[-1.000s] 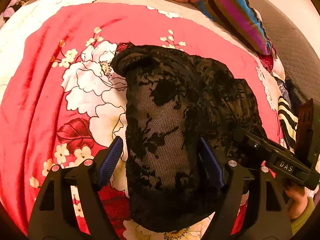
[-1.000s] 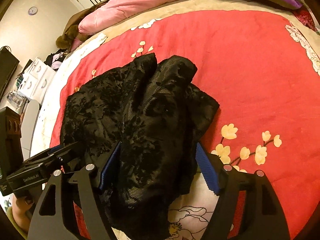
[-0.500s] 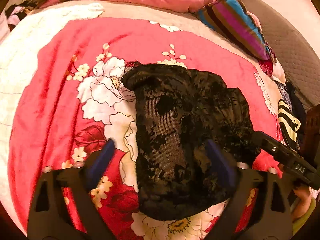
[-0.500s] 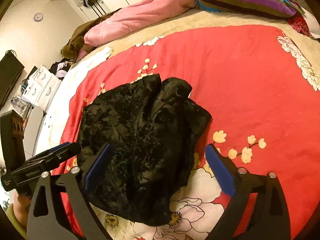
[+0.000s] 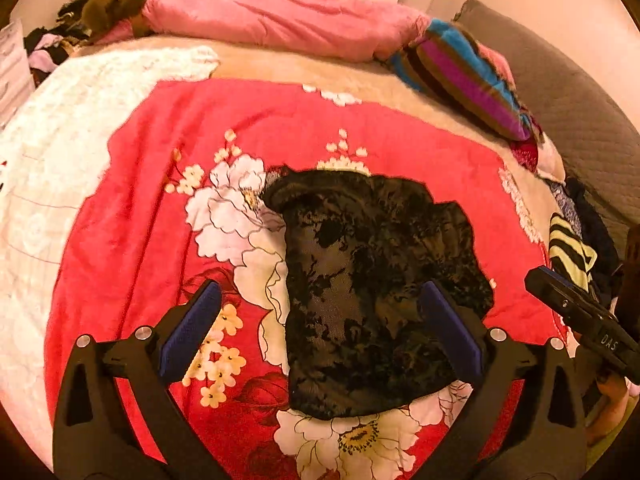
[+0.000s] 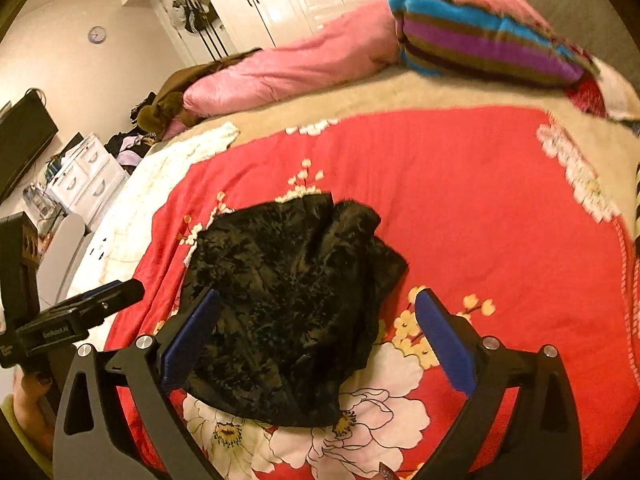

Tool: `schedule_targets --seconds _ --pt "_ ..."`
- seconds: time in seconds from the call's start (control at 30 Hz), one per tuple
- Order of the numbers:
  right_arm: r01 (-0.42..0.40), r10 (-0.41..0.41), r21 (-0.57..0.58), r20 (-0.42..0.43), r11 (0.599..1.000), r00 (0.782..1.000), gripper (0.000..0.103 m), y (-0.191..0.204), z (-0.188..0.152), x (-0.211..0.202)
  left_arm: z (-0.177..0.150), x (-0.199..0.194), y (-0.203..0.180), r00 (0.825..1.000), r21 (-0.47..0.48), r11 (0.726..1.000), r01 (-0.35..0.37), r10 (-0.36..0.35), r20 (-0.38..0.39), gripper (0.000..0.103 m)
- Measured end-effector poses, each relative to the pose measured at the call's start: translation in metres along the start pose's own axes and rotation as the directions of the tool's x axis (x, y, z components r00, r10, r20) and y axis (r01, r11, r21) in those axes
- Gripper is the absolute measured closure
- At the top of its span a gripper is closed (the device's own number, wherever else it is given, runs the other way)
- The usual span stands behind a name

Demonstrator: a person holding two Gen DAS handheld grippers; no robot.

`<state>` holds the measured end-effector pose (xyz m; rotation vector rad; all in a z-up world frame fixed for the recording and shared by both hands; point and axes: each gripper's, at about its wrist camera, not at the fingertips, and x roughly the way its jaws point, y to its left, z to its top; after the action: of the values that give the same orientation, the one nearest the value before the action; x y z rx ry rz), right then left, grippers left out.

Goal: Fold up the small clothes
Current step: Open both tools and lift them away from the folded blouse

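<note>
A small black lace garment [image 5: 368, 288] lies folded in a loose bundle on the red floral bedspread [image 5: 132, 216]. It also shows in the right wrist view [image 6: 288, 304]. My left gripper [image 5: 320, 328] is open and empty, held above the garment's near edge, clear of it. My right gripper [image 6: 316, 332] is open and empty, also above the garment's near part. Each gripper shows at the edge of the other's view: the right one [image 5: 576, 316], the left one [image 6: 80, 312].
A pink duvet [image 5: 280, 20] and a striped pillow [image 5: 464, 80] lie at the back of the bed. More clothes, one yellow-and-black striped [image 5: 568, 252], are piled at the right edge. White drawers [image 6: 84, 176] stand beyond the bed's left side.
Both grippers have opened wider and pulled up and back from the garment, which now lies free on the bedspread and looks smaller in both views.
</note>
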<state>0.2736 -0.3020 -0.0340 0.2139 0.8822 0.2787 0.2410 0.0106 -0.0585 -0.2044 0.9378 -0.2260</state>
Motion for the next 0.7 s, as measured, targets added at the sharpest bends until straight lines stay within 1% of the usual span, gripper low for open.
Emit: schedule_targets --seconds 0.13,0.37,0.53,0.7 --pt "0.039 -0.035 -0.046 0.074 0.998 0.997 0.006 0.01 -0.002 -0.023 -0.004 -0.025 0.0 0.998 0.002 1.0 -0.009 0.009 0.055 0.009" --pt "0.078 -0.067 -0.066 0.148 0.995 0.987 0.005 0.021 -0.015 -0.059 -0.019 -0.064 -0.005 0.991 0.028 0.998 -0.059 0.056 0.119 0.009" --pt "0.094 -0.08 -0.075 0.172 0.993 0.982 0.005 0.028 -0.031 -0.08 -0.039 -0.084 -0.007 0.985 0.058 0.993 -0.101 0.092 0.143 0.009" --pt "0.1 -0.086 -0.07 0.18 0.993 0.98 0.005 0.03 -0.048 -0.096 -0.062 -0.099 -0.002 0.985 0.049 0.993 -0.107 0.099 0.142 0.009"
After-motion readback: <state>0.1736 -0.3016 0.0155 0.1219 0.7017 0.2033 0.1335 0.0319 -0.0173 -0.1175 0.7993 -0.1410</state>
